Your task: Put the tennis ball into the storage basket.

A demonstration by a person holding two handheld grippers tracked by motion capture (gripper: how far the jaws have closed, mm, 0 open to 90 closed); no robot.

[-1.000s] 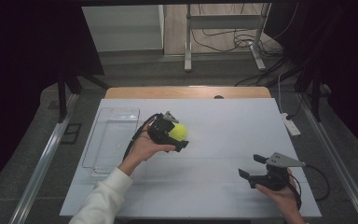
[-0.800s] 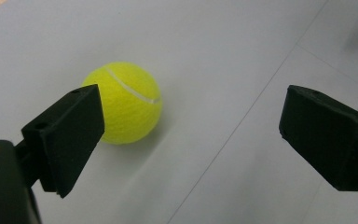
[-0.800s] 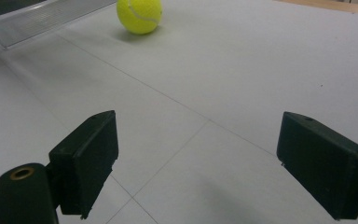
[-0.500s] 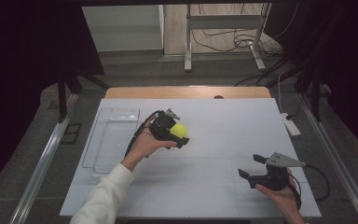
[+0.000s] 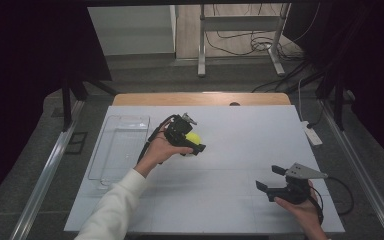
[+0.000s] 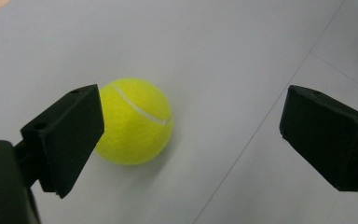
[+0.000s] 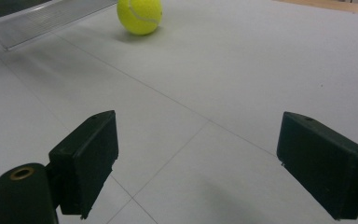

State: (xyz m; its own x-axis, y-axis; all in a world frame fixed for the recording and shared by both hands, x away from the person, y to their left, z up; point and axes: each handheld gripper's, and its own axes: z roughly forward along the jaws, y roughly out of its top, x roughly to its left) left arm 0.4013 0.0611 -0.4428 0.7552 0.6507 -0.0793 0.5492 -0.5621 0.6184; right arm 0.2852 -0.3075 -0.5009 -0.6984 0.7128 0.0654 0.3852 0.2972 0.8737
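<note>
Ball position is what matters here: the tennis ball sits on the white table, left of centre and toward the far side, just right of the clear tray. Our left gripper is right over it with jaws spread wide. In the left gripper view the ball lies inside the gap but hard against the left-hand jaw, leaving a broad stretch of bare table before the other. A sphere has no long axis, so we judge that only centring counts before closing. Our right gripper hangs wide open and empty at the near right, well apart from the ball, which shows far off in its own view. The left hand is plainly the nearer.
</note>
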